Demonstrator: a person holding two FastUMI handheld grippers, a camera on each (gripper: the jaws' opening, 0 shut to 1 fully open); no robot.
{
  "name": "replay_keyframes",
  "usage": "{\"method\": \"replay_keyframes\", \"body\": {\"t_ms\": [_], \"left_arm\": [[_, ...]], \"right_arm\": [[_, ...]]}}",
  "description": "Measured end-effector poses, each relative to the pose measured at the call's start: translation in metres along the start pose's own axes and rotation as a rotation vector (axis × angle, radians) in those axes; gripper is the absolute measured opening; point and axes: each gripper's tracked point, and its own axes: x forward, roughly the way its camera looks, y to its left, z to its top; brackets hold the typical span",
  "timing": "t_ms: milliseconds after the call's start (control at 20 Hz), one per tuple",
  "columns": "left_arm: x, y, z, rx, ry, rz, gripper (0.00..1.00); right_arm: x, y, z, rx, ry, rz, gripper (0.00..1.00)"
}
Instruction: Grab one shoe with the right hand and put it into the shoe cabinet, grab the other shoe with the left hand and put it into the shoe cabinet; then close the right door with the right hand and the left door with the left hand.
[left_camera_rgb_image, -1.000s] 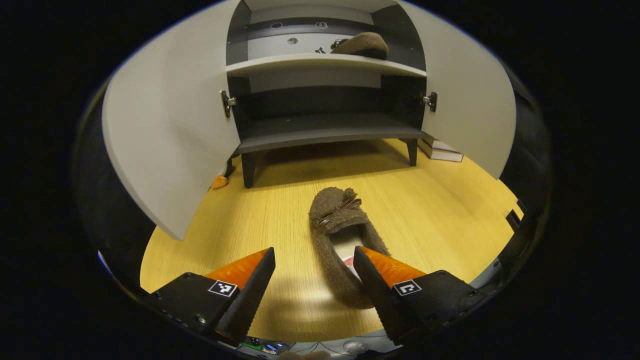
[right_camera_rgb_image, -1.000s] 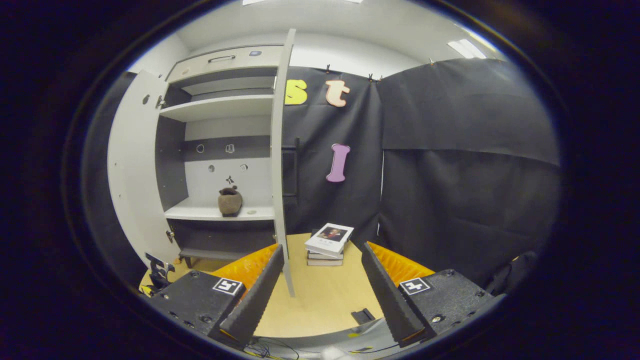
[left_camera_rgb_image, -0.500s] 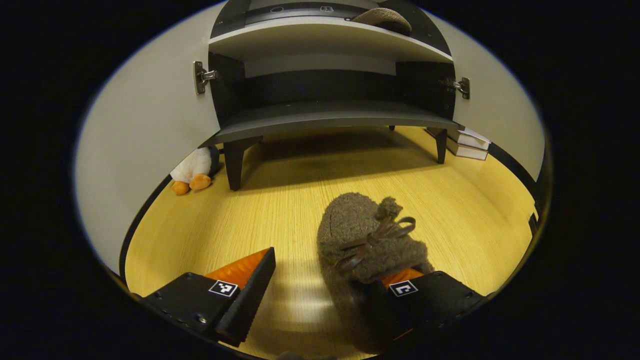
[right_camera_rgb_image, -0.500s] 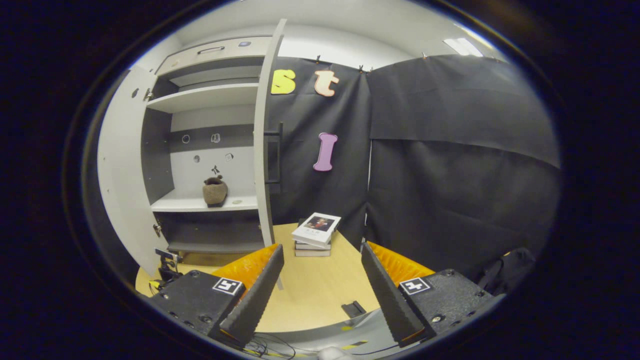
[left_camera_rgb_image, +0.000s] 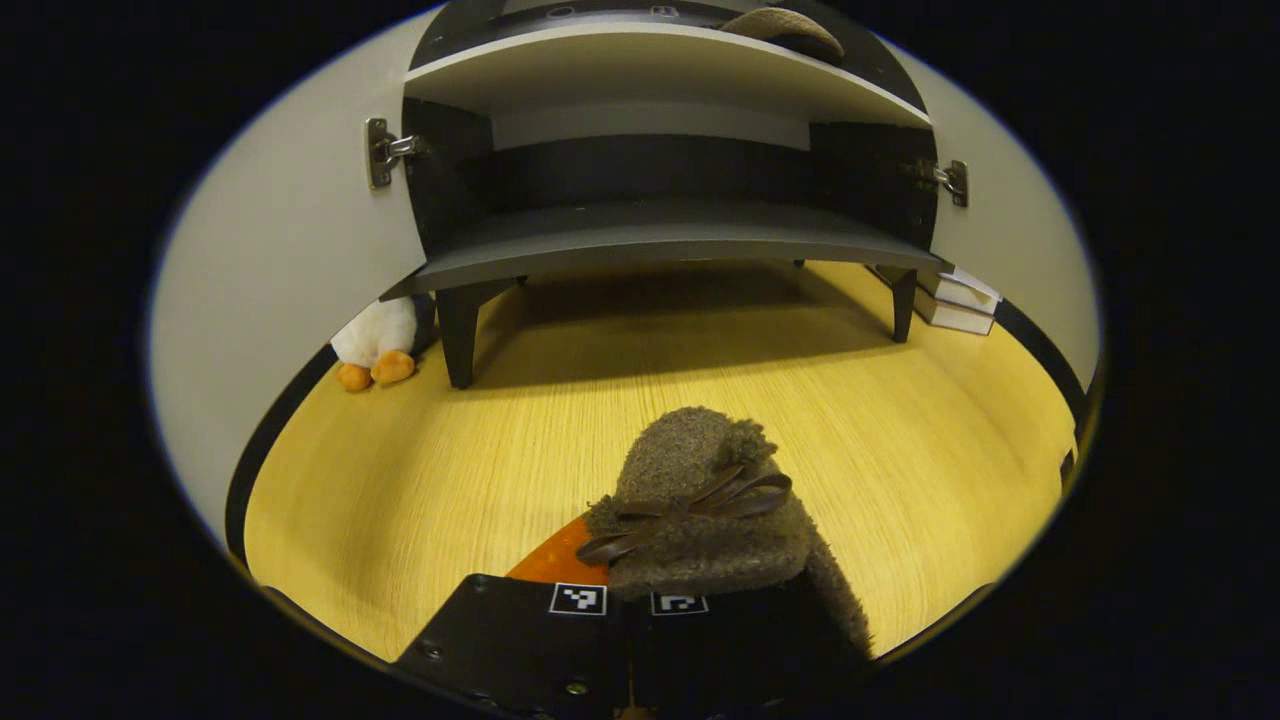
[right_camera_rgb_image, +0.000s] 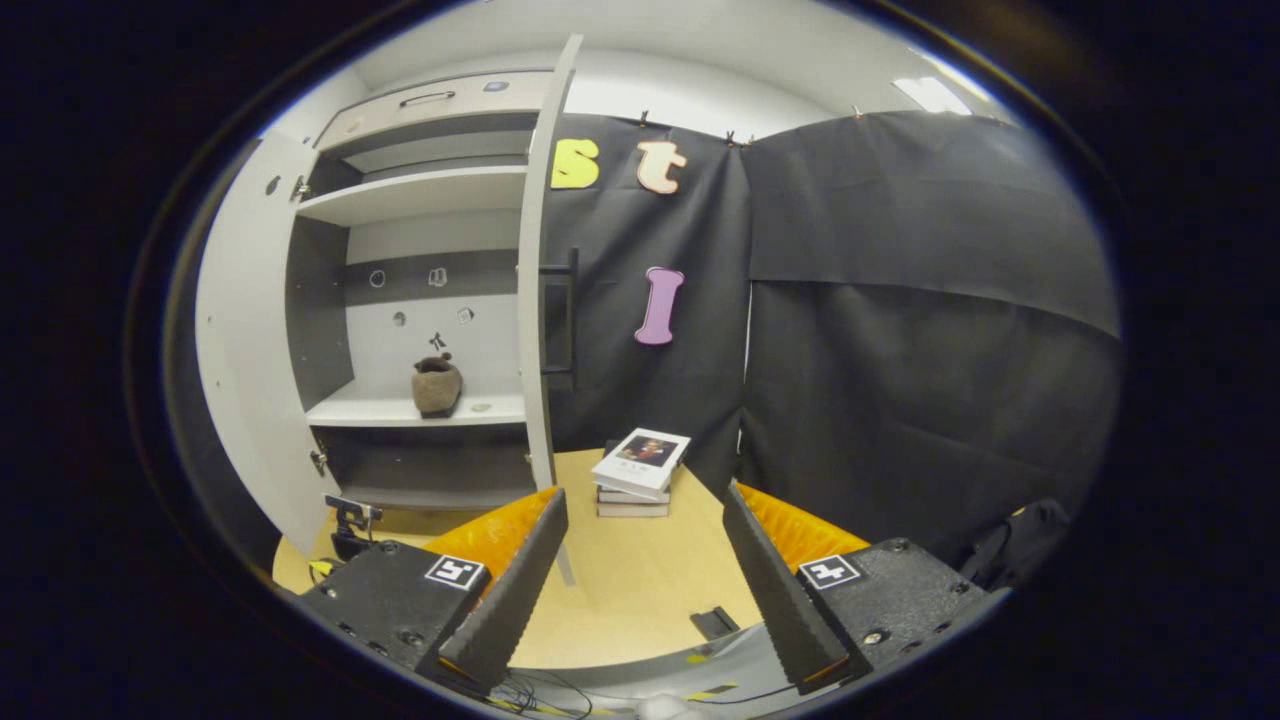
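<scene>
A fuzzy brown slipper (left_camera_rgb_image: 700, 510) with a dark bow sits pinched in the left claw (left_camera_rgb_image: 628, 600), whose two fingers are drawn together on it, above the yellow wooden floor (left_camera_rgb_image: 500, 450). Ahead stands the shoe cabinet (left_camera_rgb_image: 650, 230), both doors swung wide. The other slipper (right_camera_rgb_image: 436, 385) rests on its white shelf (right_camera_rgb_image: 420, 410). A stuffed penguin (left_camera_rgb_image: 378, 340) lies by the cabinet's left leg. The right claw (right_camera_rgb_image: 640, 590) is spread wide and empty, near a stack of books (right_camera_rgb_image: 640, 470).
</scene>
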Motion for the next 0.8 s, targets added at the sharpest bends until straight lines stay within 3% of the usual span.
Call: {"method": "replay_keyframes", "body": {"t_ms": [200, 450, 800], "left_arm": [[-0.030, 0.006, 0.025, 0.054, -0.050, 0.032, 0.12], [-0.098, 0.009, 0.081, 0.048, -0.142, 0.081, 0.11], [-0.182, -0.001, 0.233, 0.021, -0.325, 0.089, 0.10]], "right_arm": [[-0.002, 0.005, 0.007, 0.011, -0.021, 0.016, 0.99], [-0.008, 0.005, 0.017, 0.026, -0.059, 0.032, 0.99], [-0.002, -0.003, 0.028, 0.070, -0.088, 0.045, 0.99]]}}
